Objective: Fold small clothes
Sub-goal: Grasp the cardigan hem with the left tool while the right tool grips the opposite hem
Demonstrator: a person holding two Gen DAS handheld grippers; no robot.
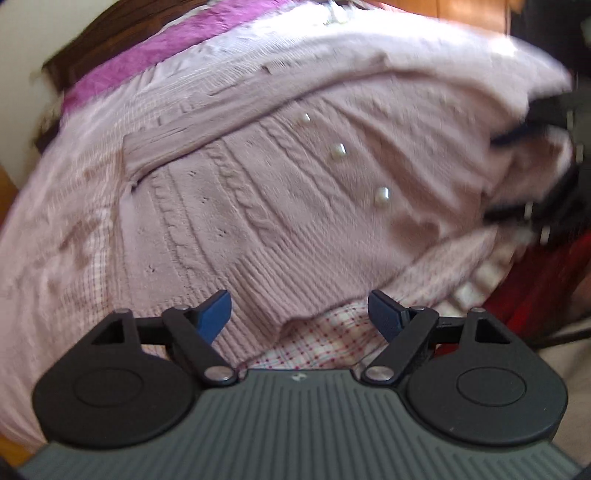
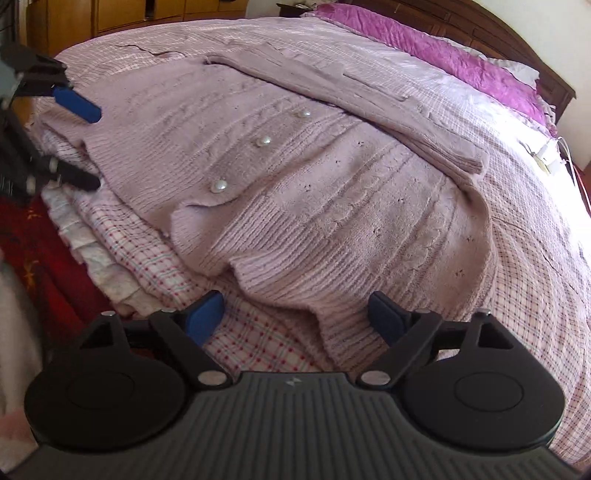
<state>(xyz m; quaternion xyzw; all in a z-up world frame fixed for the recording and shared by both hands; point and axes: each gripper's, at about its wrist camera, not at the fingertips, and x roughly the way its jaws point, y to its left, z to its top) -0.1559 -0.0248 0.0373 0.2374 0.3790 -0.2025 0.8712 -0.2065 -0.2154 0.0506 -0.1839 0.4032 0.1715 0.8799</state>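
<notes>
A pale pink cable-knit cardigan [image 2: 314, 192] with three pearl buttons [image 2: 264, 140] lies flat on the checked bedspread [image 2: 535, 258]. One sleeve [image 2: 351, 110] is folded across its upper part. My right gripper [image 2: 295, 306] is open just above the cardigan's rippled hem. My left gripper [image 2: 88, 144] is open at the cardigan's far left edge, its blue and black fingers on either side of the knit. In the left wrist view the cardigan [image 1: 295, 206] fills the middle, and my left gripper [image 1: 299, 302] is open over a hem corner. The right gripper [image 1: 517, 173] is a blur at the right edge.
A purple pillow [image 2: 443, 55] and a dark wooden headboard [image 2: 498, 29] lie beyond the cardigan. Wooden cabinets [image 2: 110, 14] stand past the bed. Red fabric [image 2: 37, 258] hangs below the frilled bed edge [image 2: 99, 258]. A white plug and cable [image 2: 546, 155] rest on the bedspread at right.
</notes>
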